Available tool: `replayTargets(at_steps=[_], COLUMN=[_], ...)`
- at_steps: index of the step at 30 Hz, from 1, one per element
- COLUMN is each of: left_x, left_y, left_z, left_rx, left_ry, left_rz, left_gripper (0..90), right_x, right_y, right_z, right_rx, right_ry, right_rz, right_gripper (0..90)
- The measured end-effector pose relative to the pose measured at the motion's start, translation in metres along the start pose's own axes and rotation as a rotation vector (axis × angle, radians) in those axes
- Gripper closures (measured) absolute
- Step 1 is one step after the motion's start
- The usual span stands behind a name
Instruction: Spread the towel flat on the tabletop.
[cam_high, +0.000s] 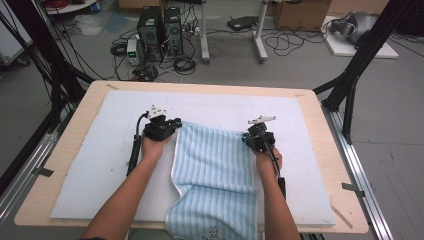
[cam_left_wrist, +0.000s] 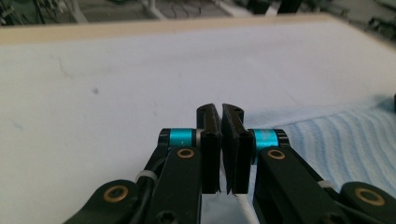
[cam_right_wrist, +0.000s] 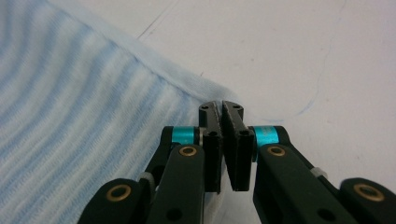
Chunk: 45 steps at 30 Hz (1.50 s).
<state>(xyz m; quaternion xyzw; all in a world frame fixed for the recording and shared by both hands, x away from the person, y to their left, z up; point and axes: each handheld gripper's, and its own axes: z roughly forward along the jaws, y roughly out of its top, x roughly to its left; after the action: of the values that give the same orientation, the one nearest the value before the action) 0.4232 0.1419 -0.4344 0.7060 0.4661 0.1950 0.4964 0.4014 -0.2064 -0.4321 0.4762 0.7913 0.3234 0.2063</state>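
Left tongs (cam_high: 176, 123) at far left corner of towel (cam_high: 212, 165), jaws pressed together; left gripper view: towel edge runs under jaws, pinch itself hidden, cannot tell if cloth is caught. Right tongs (cam_high: 246, 136) at far right corner, jaws narrow, closed on towel corner (cam_right_wrist: 219, 100). Towel spread flat between both tongs, striped blue-white, lying on white mat (cam_high: 100, 150) atop worktop (cam_high: 45, 200); near end drapes over worktop edge, toward person. Both hands grip tong handles.
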Motion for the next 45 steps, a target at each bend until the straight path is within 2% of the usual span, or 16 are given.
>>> replayTargets(at_steps=[1, 4, 6, 10, 14, 18, 20, 22, 23, 24, 27, 29, 36, 40, 43, 45], left_x=[0.003, 0.007, 0.010, 0.014, 0.021, 0.030, 0.035, 0.038, 0.040, 0.041, 0.041, 0.042, 0.038, 0.027, 0.012, 0.001], left_y=[0.001, 0.007, 0.014, 0.035, 0.053, 0.056, 0.053, 0.050, 0.049, 0.048, 0.041, 0.035, 0.012, 0.003, -0.002, -0.004], left_z=[0.004, 0.008, 0.014, 0.021, 0.030, 0.032, 0.033, 0.034, 0.034, 0.032, 0.025, 0.019, 0.005, 0.007, 0.015, 0.018], left_rx=[0.046, 0.005, 0.031, 0.020, 0.018, -0.017, -0.009, 0.005, 0.012, 0.018, 0.033, 0.055, 0.158, 0.201, 0.249, 0.250], left_ry=[0.003, 0.007, 0.005, 0.008, 0.016, 0.036, 0.030, 0.028, 0.027, 0.026, 0.047, 0.060, 0.078, 0.044, 0.024, 0.087], left_rz=[0.001, -0.022, -0.023, -0.015, -0.005, -0.010, -0.021, -0.043, -0.078, -0.092, -0.061, -0.058, -0.033, -0.018, 0.040, 0.134], left_gripper=[85.6, 85.6, 85.6, 85.6, 85.6, 85.6, 85.3, 76.5, 61.5, 53.5, 48.0, 48.0, 50.5, 51.9, 55.2, 63.2], right_x=[-0.001, -0.003, -0.005, -0.014, -0.020, -0.024, -0.021, -0.018, -0.016, -0.016, -0.016, -0.014, -0.020, -0.023, -0.023, -0.021], right_y=[0.001, 0.005, 0.008, 0.019, 0.037, 0.055, 0.063, 0.067, 0.067, 0.066, 0.061, 0.058, 0.038, 0.022, 0.012, 0.008], right_z=[0.003, 0.011, 0.015, 0.022, 0.027, 0.031, 0.034, 0.039, 0.041, 0.043, 0.043, 0.036, 0.008, 0.004, 0.007, 0.011], right_rx=[-0.009, -0.020, -0.026, -0.036, -0.058, -0.117, -0.121, -0.112, -0.110, -0.101, -0.072, -0.077, -0.081, -0.031, -0.005, 0.012], right_ry=[0.001, -0.008, -0.015, -0.014, -0.042, -0.066, -0.084, -0.098, -0.106, -0.101, -0.071, -0.077, -0.044, -0.023, -0.012, -0.013], right_rz=[0.007, -0.001, 0.005, 0.030, 0.009, 0.030, 0.010, -0.007, -0.003, 0.009, 0.050, 0.026, 0.029, 0.053, 0.082, 0.089], right_gripper=[86.6, 86.6, 86.6, 86.7, 86.8, 86.8, 86.8, 85.9, 81.8, 72.6, 63.6, 62.4, 62.1, 60.4, 59.7, 60.4])
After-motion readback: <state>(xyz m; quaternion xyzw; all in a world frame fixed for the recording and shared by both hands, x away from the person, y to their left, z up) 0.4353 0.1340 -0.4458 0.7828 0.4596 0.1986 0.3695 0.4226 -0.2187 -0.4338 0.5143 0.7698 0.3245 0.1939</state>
